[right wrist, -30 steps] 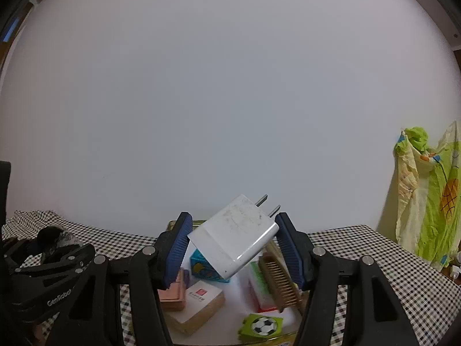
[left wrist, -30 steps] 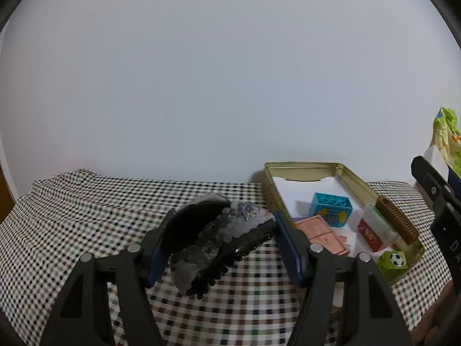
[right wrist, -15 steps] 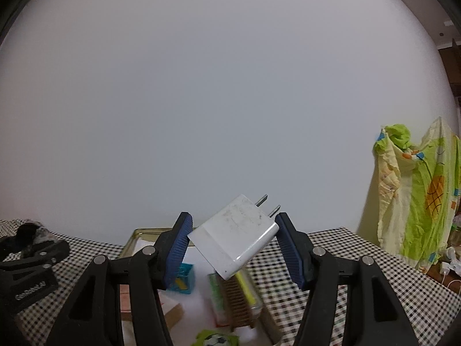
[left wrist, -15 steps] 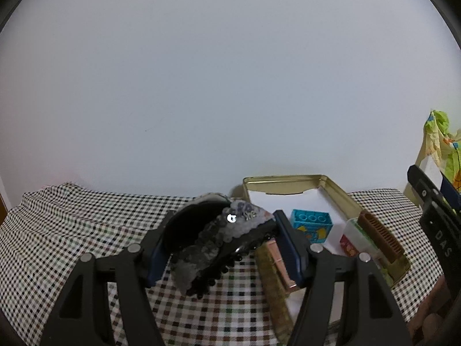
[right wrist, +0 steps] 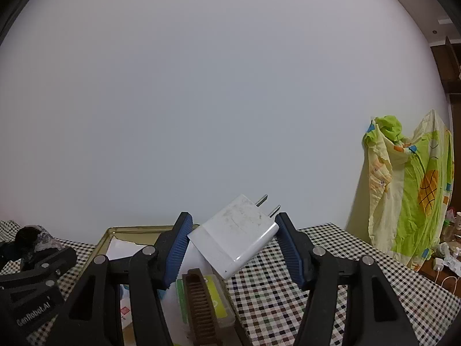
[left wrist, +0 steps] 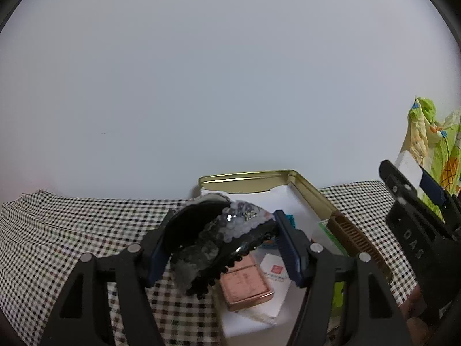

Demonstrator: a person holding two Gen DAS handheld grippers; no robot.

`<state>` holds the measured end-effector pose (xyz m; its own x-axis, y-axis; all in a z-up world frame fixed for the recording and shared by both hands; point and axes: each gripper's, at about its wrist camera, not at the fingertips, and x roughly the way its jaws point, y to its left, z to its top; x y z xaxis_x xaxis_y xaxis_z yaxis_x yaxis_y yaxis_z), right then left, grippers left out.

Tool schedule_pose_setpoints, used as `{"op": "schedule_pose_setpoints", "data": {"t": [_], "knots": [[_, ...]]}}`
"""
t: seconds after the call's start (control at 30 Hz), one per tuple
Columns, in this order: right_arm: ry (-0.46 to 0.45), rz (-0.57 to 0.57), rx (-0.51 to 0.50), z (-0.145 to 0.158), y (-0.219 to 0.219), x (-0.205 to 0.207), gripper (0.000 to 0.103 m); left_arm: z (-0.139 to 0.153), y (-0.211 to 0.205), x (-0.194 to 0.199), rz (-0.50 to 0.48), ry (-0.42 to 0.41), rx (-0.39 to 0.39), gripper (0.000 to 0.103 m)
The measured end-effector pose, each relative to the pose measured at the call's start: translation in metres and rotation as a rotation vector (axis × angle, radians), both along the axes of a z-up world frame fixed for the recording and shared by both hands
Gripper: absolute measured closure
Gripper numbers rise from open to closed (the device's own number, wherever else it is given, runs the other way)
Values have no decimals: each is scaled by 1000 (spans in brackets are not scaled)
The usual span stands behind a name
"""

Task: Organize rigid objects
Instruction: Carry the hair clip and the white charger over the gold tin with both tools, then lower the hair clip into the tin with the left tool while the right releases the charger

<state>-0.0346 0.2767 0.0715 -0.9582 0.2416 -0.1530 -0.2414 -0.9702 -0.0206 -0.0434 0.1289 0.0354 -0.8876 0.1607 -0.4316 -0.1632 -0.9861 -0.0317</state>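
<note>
A checked cloth (left wrist: pixel 57 225) is spread over the table, and a gold tin (left wrist: pixel 305 184) is set on it at about 1 o'clock in the left view, its long walls running away from the camera. Inside the tin are seen a pink box (left wrist: pixel 245 284), a brown comb (right wrist: pixel 200 302) along the right wall, and a teal block partly hidden.

The step in hand is judged to be the carry: both items are held above the tin, neither yet placed. The left gripper (left wrist: pixel 219 245) is closed on a sequined hair clip (left wrist: pixel 219 236), held over the tin's near left part at 12 o'clock. The right gripper (right wrist: pixel 233 239) is clamped on a white charger (right wrist: pixel 236 236), tilted, prongs pointing to 1 o'clock, above the comb.

Next, a lowering into bare white floor is called for, one item at a time. Open room is judged to lie at the tin's far end; the near end is crowded. The right wall and comb are to be cleared by the charger.
</note>
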Motion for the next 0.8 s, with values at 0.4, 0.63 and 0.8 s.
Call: {"op": "schedule_pose_setpoints", "data": {"t": [0.4, 0.63, 0.8], "knots": [[-98, 31, -58, -15, 9, -37, 41, -10, 20, -19, -22, -42, -4, 37], [-217, 96, -128, -26, 11, -55, 41, -20, 27, -33, -6, -88, -37, 37], [-263, 109, -138, -31, 11, -61, 41, -27, 30, -38, -9, -123, -57, 37]]}}
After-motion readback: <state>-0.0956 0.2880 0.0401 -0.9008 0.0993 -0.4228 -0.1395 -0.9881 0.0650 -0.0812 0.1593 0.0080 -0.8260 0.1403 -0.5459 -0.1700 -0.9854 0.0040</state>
